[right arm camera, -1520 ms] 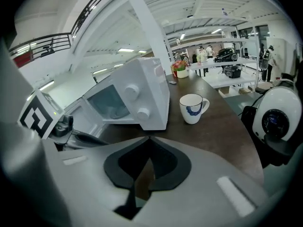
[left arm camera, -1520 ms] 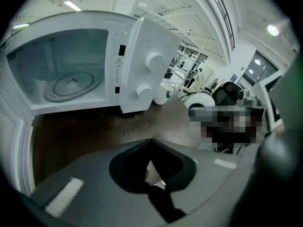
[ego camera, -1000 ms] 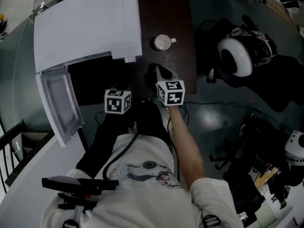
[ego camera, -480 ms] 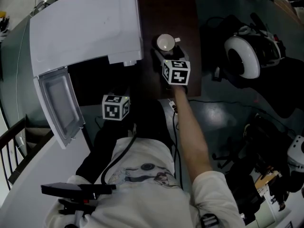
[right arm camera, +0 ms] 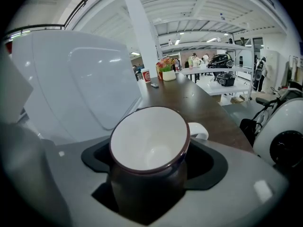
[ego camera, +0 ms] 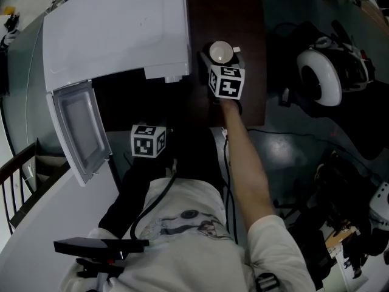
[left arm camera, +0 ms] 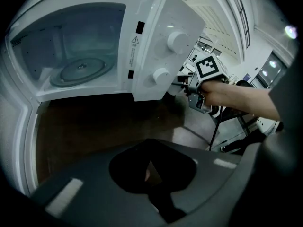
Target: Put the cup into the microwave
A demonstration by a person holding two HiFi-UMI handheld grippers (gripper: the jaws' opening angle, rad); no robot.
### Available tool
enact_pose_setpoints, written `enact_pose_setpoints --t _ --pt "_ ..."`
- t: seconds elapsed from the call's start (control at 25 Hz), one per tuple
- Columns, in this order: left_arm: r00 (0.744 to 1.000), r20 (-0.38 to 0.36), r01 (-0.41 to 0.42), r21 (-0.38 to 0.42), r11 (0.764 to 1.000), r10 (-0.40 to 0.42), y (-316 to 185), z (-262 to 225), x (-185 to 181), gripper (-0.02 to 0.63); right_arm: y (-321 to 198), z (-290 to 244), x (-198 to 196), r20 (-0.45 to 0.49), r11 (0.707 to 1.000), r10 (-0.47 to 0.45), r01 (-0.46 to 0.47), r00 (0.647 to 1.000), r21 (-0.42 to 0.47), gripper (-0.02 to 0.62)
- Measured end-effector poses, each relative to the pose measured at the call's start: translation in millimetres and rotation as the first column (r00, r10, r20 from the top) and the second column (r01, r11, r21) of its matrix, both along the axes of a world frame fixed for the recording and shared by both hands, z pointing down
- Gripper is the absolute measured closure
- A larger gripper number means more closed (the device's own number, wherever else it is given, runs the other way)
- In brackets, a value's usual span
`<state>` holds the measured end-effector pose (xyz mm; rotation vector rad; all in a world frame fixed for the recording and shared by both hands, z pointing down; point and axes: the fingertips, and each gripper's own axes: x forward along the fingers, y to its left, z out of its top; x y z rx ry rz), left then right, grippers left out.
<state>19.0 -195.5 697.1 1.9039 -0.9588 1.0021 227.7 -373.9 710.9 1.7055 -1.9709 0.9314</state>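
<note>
Left tool [left arm camera: 151,173]: held close to the person's body, jaws together, nothing between them. It faces the microwave [left arm camera: 85,46], whose door [ego camera: 79,132] stands wide open at the left. Right tool [ego camera: 222,64]: farther out on an outstretched arm, jaws just opened to full spread, with the cup [right arm camera: 149,143] standing between them. The cup is upright on the dark tabletop [ego camera: 226,11], just beside the microwave's right side, its handle pointing away from the microwave.

glossy ceramic cup [right arm camera: 149,143], smooth white plastic microwave [ego camera: 115,29]
</note>
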Motion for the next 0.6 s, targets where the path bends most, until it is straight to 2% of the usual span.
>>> enact_pose_setpoints --t 0.32,0.6 --pt "1.0 0.015 0.013 0.004 1.0 -0.013 13.7 -1.8 -12.2 0.606 12.7 -2.7 5.0 -0.066 0.999 -0.021 0.023 0.998 0.029 0.175" --pt "1.0 -0.004 0.011 0.033 0.999 -0.011 16.3 -9.3 -6.8 0.607 37.2 -20.5 8.0 -0.074 0.998 -0.017 0.021 0.997 0.056 0.183"
